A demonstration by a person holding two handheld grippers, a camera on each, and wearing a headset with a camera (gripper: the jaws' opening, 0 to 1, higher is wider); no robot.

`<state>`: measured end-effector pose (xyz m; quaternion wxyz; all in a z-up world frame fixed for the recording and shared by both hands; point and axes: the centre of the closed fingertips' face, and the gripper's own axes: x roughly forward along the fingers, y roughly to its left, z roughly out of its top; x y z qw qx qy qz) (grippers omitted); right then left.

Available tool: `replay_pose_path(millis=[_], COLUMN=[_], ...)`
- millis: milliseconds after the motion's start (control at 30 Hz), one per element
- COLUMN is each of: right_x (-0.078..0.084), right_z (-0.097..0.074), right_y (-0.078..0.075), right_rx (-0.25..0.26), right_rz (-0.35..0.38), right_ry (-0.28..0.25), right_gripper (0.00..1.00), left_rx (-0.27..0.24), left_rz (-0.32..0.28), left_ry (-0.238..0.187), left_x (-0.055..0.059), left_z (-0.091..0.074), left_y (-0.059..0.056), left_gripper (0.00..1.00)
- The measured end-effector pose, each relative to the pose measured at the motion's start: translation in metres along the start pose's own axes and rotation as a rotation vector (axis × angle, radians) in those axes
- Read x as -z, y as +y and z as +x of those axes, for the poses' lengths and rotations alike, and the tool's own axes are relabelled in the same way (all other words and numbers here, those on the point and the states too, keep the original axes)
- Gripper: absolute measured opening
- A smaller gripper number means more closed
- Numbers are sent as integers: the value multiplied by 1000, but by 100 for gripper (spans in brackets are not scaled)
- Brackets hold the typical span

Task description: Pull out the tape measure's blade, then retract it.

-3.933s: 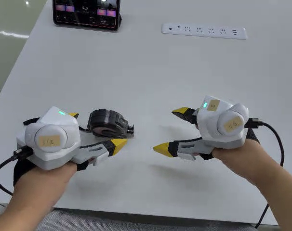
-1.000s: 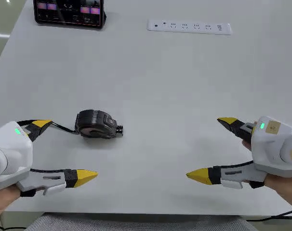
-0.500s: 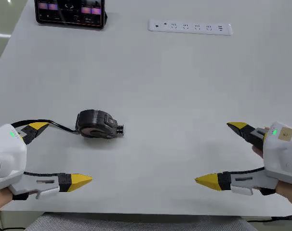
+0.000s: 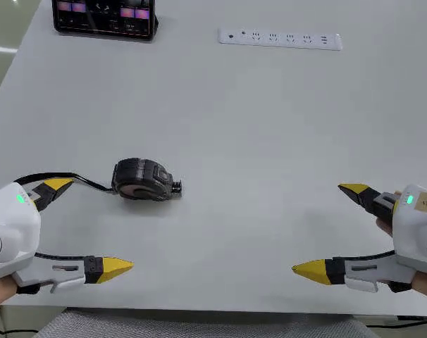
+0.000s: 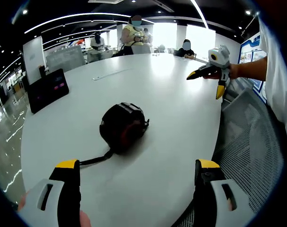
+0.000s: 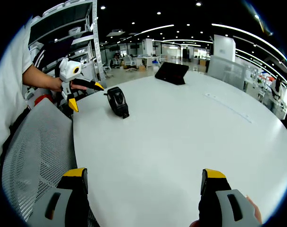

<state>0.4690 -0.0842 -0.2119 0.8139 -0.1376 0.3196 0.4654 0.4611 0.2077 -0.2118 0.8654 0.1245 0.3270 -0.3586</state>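
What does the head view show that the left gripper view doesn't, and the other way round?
Head view: the white body and green light of the left hand-held gripper. Left gripper view: people beyond the table, and a mesh chair at its near edge. Both: the tape measure lying on the table with its strap, the dark screen, and the open right hand-held gripper.

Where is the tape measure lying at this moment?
In the head view, the tape measure lies on the white table, left of centre, close beyond the open left tongs and far from the right tongs.
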Motion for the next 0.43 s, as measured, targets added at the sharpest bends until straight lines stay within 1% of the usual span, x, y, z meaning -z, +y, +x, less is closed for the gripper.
replay_pose_path(millis=[33, 200, 267, 333, 367, 433], right_x=[0, 0, 1, 1, 1, 1], right_z=[0, 1, 1, 0, 0, 0], right_y=[0, 3, 3, 4, 4, 4], right_rx=[0, -4, -5, -6, -5, -5], right_rz=[0, 2, 4, 4, 5, 5], right_ry=[-1, 1, 3, 3, 3, 3], right_gripper=[99, 99, 99, 99, 99, 99], left_rx=[-3, -6, 4, 1, 9, 5], left_rz=[-5, -1, -10, -1, -6, -5], left_ry=[8, 1, 2, 5, 6, 3], left_x=[2, 1, 1, 2, 3, 2], left_z=[0, -1, -1, -1, -1, -2], left_y=[0, 0, -2, -2, -3, -3], left_gripper=[99, 99, 99, 99, 99, 99])
